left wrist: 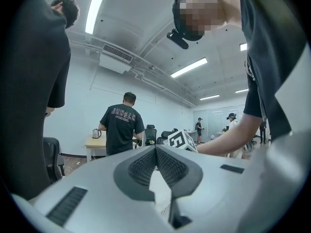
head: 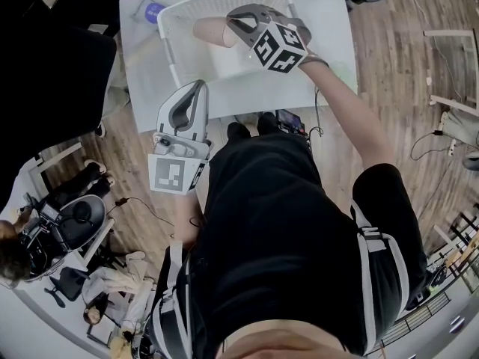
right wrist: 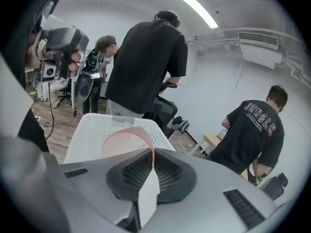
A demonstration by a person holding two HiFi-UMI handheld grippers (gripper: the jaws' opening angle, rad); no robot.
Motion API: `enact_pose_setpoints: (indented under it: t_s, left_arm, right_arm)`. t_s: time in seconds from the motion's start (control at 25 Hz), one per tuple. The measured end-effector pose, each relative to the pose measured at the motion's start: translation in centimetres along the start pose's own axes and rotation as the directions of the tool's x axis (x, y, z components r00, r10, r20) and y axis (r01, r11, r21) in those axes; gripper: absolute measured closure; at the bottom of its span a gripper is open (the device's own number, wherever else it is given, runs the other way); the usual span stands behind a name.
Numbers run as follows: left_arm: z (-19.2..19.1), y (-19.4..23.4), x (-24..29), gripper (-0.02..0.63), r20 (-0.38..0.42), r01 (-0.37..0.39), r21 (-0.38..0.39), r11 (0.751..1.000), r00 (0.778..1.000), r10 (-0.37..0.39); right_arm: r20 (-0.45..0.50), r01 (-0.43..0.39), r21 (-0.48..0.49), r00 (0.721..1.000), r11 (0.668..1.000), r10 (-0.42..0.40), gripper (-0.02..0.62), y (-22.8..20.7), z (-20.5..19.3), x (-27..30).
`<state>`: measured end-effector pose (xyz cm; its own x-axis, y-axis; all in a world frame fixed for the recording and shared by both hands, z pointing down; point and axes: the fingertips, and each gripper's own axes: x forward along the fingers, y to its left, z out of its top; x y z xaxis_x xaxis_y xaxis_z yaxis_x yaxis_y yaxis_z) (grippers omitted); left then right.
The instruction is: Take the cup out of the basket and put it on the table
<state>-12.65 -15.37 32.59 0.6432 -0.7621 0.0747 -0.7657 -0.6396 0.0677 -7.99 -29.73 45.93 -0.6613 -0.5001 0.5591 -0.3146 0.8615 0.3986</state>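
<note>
Over the white basket [head: 171, 47], the pale pink paper cup [head: 212, 31] lies on its side, with its open mouth towards the right gripper [head: 233, 24]. That gripper's jaws are pinched onto the wall of the cup at its rim, as the right gripper view shows, where the cup [right wrist: 124, 141] sits just beyond the pads. It seems to hang clear of the basket's floor, though the steep head view leaves that uncertain. The gripper's marker cube [head: 278, 47] is at 4 o'clock from the cup. The basket stands on the white table [head: 142, 88], towards its far edge. At 7 o'clock from the basket, over the table's near edge, the left gripper [head: 199, 87] is held with its jaws closed together and nothing between them.
</note>
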Motion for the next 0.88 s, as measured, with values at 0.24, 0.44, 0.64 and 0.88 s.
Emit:
enact_pose_setpoints:
  t_s: [0.24, 0.44, 0.64, 0.88]
  left_arm:
    - [0.2, -1.0, 0.3, 0.588, 0.005, 0.021, 0.006, 1.0, 1.0, -0.021]
    - [0.5, -1.8, 0.6, 0.588, 0.009, 0.038, 0.016, 0.999, 0.999, -0.038]
    - [1.0, -3.1, 0.7, 0.587, 0.011, 0.057, 0.026, 0.998, 0.998, -0.058]
    - [1.4, -4.4, 0.9, 0.588, 0.023, 0.076, 0.035, 0.996, 0.997, -0.077]
  right_arm:
    - [0.079, 0.057, 0.061, 0.995, 0.997, -0.062, 0.568, -0.8, 2.6, -4.5]
    - [0.142, 0.09, 0.12, 0.984, 0.989, -0.107, 0.568, -1.2, 4.2, -8.1]
    - [0.209, 0.114, 0.184, 0.966, 0.976, -0.152, 0.568, -1.0, 5.2, -11.7]
    - [0.252, 0.117, 0.273, 0.949, 0.955, -0.188, 0.568, 0.0, 4.6, -15.0]
